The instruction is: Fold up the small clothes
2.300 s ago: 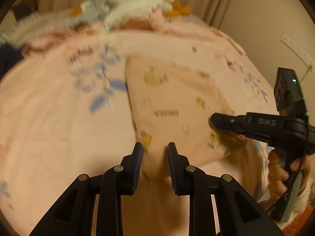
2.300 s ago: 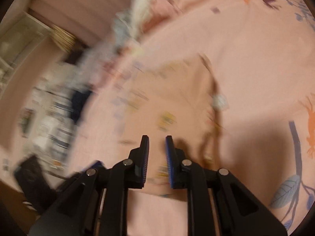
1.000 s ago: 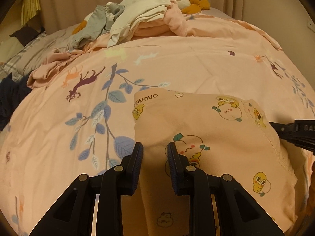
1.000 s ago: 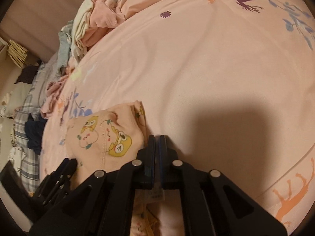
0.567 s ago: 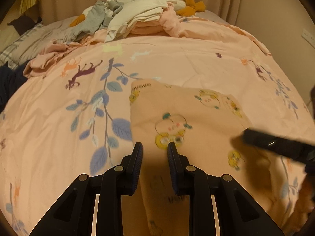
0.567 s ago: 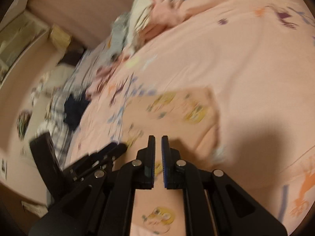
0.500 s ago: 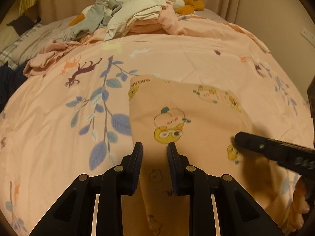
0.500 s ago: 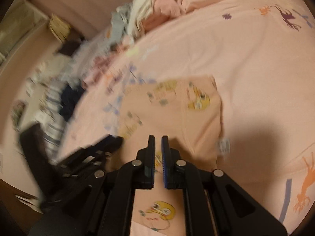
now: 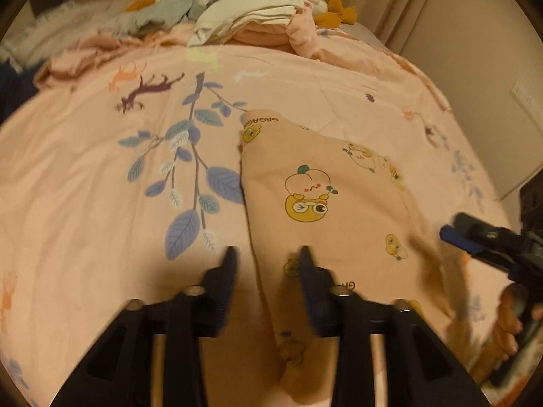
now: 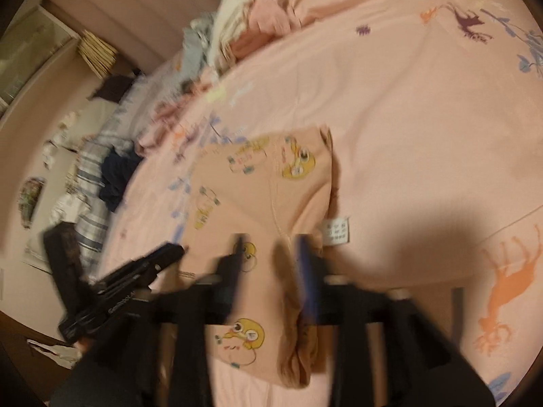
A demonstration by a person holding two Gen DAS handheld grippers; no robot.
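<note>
Right now the small peach garment (image 9: 325, 203), printed with cartoon ducks, lies flat on the pink bedspread (image 9: 101, 176), and everything else is best placed from it. Its long axis runs from the near end under the left gripper (image 9: 266, 257) away toward the pile of unfolded clothes (image 9: 258, 17) at the far end of the bed, with the lettered waistband edge at the far end. The left gripper hovers over the near left corner, its 2 fingers apart and straddling the left edge of the cloth, holding nothing as far as the left wrist view shows. The right gripper (image 10: 271, 254) sits over the near right part of the garment, just beside the white care label (image 10: 336, 230); its fingers are blurred but show a clear gap with cloth visible between them, so it looks parted and not clamped. Both grippers are about equally close to the near end, 1 at each side. My judgement is that the next fold turns on this: the garment stretches straight ahead of both tools, so pinching the 2 near corners and carrying them forward along that axis would halve it.
</note>
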